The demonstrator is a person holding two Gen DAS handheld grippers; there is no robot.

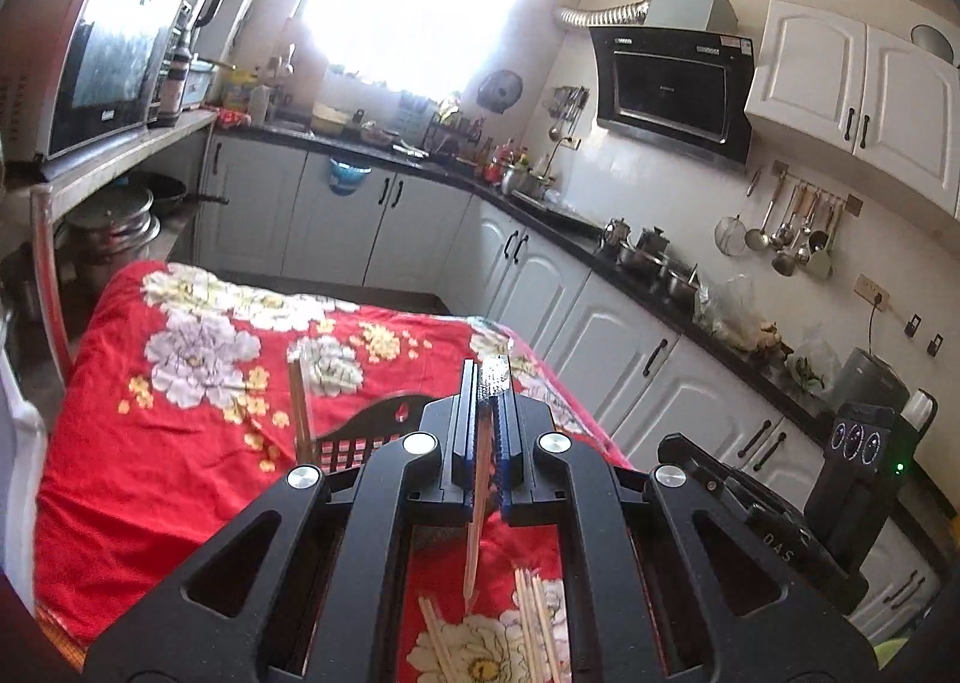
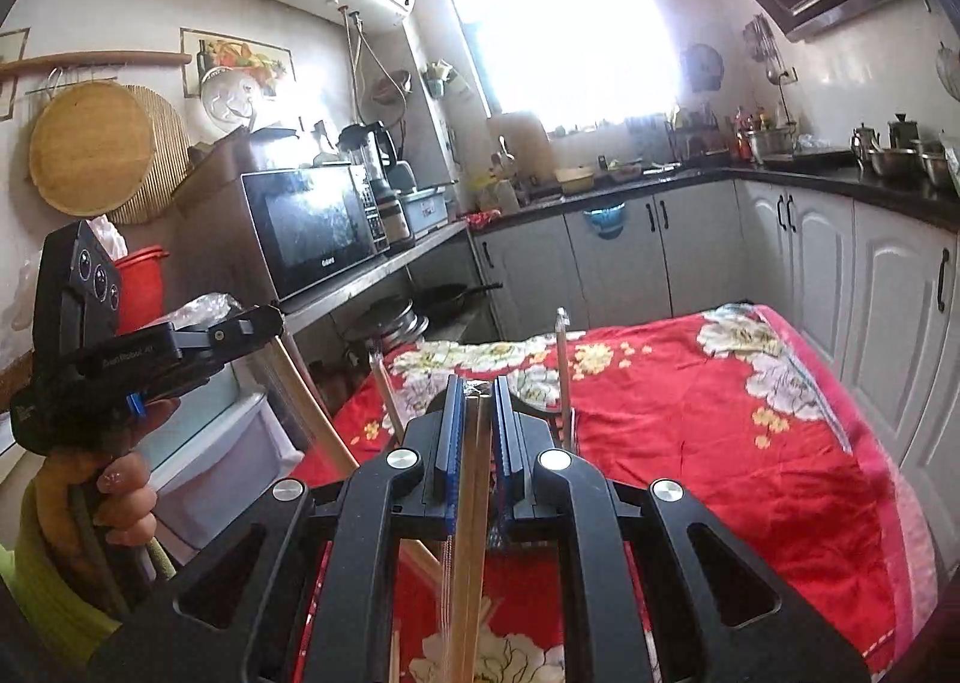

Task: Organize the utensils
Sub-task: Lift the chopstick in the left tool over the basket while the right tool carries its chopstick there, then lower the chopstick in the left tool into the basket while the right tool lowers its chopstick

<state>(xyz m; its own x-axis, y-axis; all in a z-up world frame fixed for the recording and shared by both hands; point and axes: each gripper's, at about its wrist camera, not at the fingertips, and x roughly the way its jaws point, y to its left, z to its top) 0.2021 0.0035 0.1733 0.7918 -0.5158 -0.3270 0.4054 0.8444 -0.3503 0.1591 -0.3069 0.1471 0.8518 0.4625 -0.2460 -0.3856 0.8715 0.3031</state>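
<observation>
Starting at the left, our left gripper has its fingers pinched nearly together on a single chopstick, which runs down between the pads with its pointed end hanging just above the red floral cloth covering the counter. Below it, loose chopsticks lie scattered on the cloth close to us. Ahead sits a dark utensil holder with a checkered front, and one chopstick already stands upright in it.

Moving right, our right gripper holds its fingers narrow around a pair of chopsticks that slope back toward the camera. Beyond its fingertips, two more sticks rise from the holder, which the gripper mostly hides in this view.

We judge we are in the carrying step: both grippers have picked sticks from the pile and hold them clear of the cloth, not yet over the holder. The next move calls for tipping each stick closer to upright, lining its lower end over the holder's opening without knocking the sticks already standing there, then spreading the fingers to drop it in.
</observation>
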